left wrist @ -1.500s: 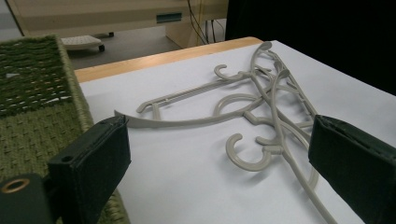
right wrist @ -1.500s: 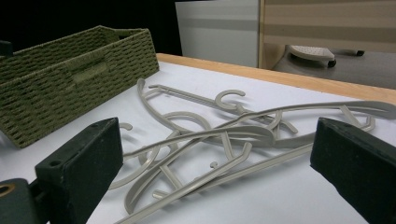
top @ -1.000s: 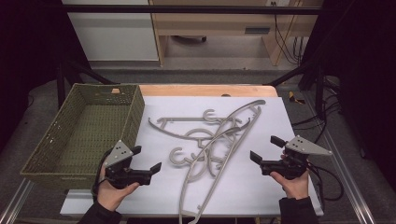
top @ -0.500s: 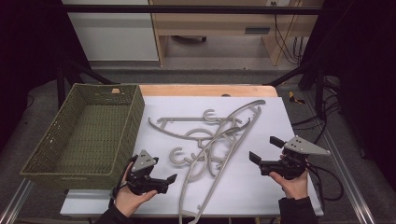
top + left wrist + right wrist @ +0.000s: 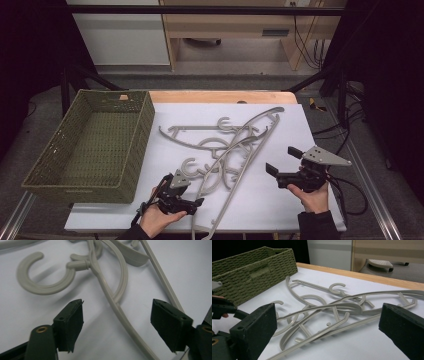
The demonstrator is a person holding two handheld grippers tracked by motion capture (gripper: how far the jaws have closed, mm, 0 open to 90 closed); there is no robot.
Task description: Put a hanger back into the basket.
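- The left gripper (image 5: pixel 196 202) sits low over the near edge of the white table (image 5: pixel 280 200), just left of the tangle of hangers; its jaws have just been closing and stand part-way apart, with nothing pressed between the pads
- In the left gripper view its own gripper (image 5: pixel 117 326) straddles the long curved arm of a grey plastic hanger (image 5: pixel 117 307); that arm runs between the two black jaws without touching either; a C-shaped hook (image 5: pixel 41 277) lies beyond the left jaw, flat on the white surface
- The left hand (image 5: pixel 157 220) wraps the gripper's body from below at the bottom of the high view
- The right gripper (image 5: pixel 281 162) is held by the right hand (image 5: pixel 312 195) at the right of the table, well apart from the left one; its jaws are spread wide and empty, pointing toward the hangers
- In the right gripper view the pile of grey hangers (image 5: pixel 332 312) lies ahead between the two black jaws, several overlapping with hooks turned different ways
- The pile (image 5: pixel 225 150) covers the middle of the table, one long hanger reaching the near edge
- A green woven basket (image 5: pixel 45 165) stands at the left of the table, just beside the hangers
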